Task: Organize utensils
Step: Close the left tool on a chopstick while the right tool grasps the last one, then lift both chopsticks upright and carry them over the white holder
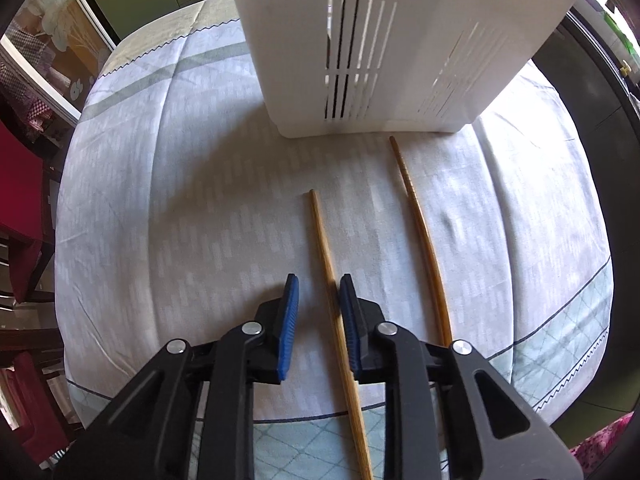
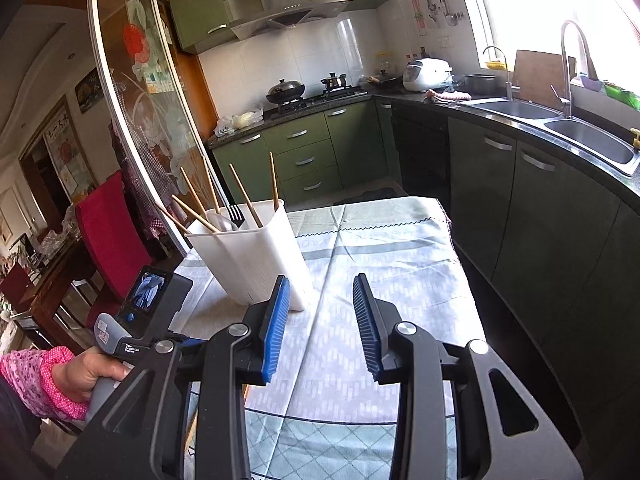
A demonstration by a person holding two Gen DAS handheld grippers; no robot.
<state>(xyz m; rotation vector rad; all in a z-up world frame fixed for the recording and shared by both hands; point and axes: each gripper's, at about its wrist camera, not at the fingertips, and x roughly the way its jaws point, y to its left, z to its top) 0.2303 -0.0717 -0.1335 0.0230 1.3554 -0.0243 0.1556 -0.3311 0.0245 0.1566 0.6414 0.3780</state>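
Note:
Two wooden chopsticks lie on the tablecloth in the left wrist view. The left chopstick (image 1: pixel 320 224) runs between the blue pads of my left gripper (image 1: pixel 318 286), close against the right pad; the jaws stand open around it. The right chopstick (image 1: pixel 420 216) lies free, its tip near the white slotted utensil holder (image 1: pixel 384 48). In the right wrist view the holder (image 2: pixel 256 256) holds several chopsticks (image 2: pixel 244 196) and a black fork (image 2: pixel 235 213). My right gripper (image 2: pixel 322 290) is open and empty above the table, right of the holder.
The table wears a pale patterned cloth (image 2: pixel 384 264). A red chair (image 2: pixel 108 232) stands at its left side. Dark cabinets with a sink (image 2: pixel 560 128) run along the right. The left hand-held unit (image 2: pixel 148 304) sits at the lower left.

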